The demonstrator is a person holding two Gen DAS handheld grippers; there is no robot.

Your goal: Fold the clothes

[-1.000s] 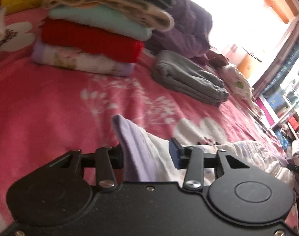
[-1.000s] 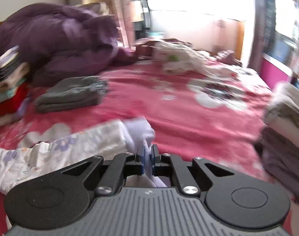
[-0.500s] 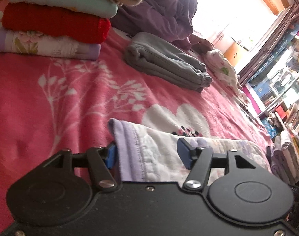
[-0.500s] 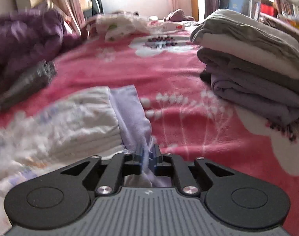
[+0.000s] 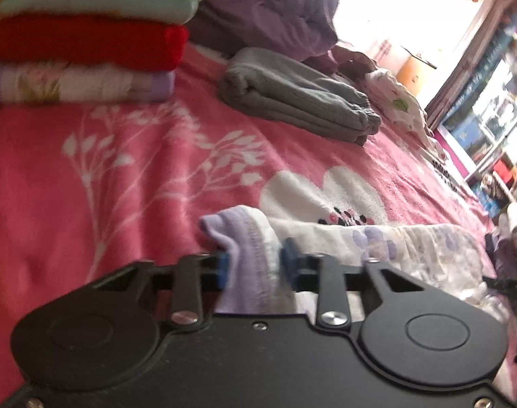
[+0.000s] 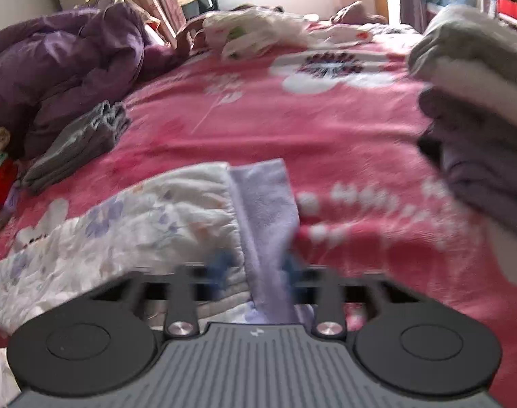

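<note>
While both grippers sit at the near edge of the pink floral blanket (image 5: pixel 129 176), the floral garment (image 6: pixel 129 224) lies flat on it between them.

You see, largest first: the blanket across the bed; a purple duvet (image 6: pixel 57 68) bunched at its far left; a stack of folded clothes (image 5: pixel 88 40) to your left; a second folded stack (image 6: pixel 479 129) to your right; a folded grey garment (image 5: pixel 299 102) lying apart from both stacks. Your left gripper (image 5: pixel 255 265) has its jaws partly open, with the garment's lilac cuff (image 5: pixel 244 244) standing between the blue pads, touching the left pad. Your right gripper (image 6: pixel 255 268) is blurred; its pads appear parted, with the lilac waistband (image 6: pixel 265 204) running between them. Whether they grip it, you cannot tell.
</note>
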